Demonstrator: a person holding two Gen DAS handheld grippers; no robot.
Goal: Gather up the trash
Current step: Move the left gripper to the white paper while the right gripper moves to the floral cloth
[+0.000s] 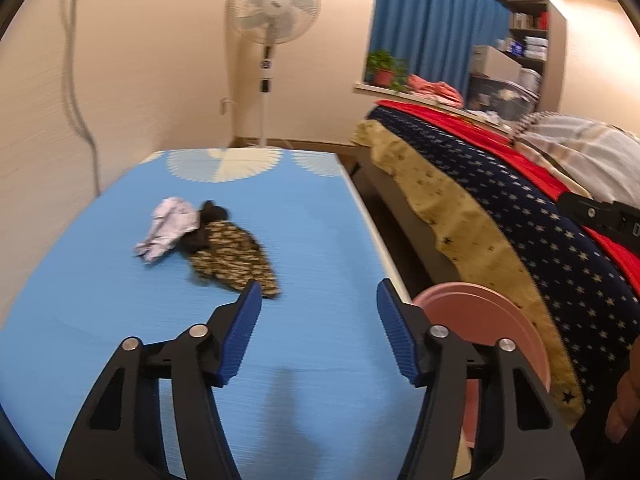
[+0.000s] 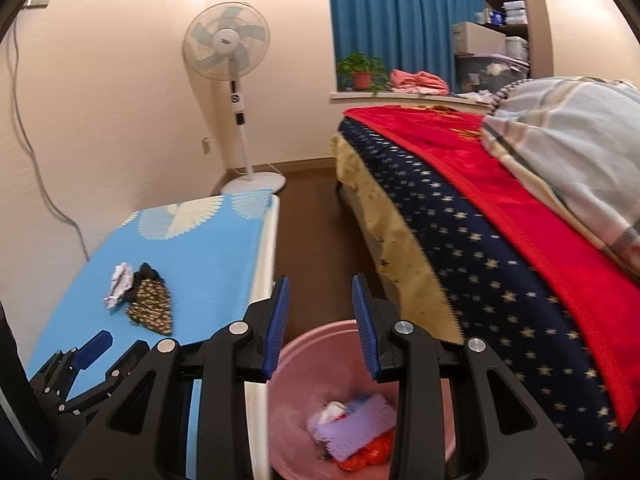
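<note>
A crumpled white paper [image 1: 168, 228] and a dark patterned wrapper [image 1: 232, 258] lie side by side on the blue table [image 1: 312, 240]; both also show in the right wrist view, the paper [image 2: 119, 285] and the wrapper [image 2: 151, 305]. My left gripper [image 1: 319, 312] is open and empty, low over the table, just short of the wrapper. My right gripper [image 2: 320, 312] is open and empty above the pink bin [image 2: 296, 432], which holds a purple piece [image 2: 360, 424] and red and white trash. The left gripper [image 2: 90, 350] shows at the lower left of the right wrist view.
The pink bin [image 1: 480, 320] stands on the floor between the table and a bed [image 2: 500, 240] with a starred blanket. A standing fan [image 2: 228, 44] is by the far wall. A cable [image 1: 76, 80] hangs down the left wall.
</note>
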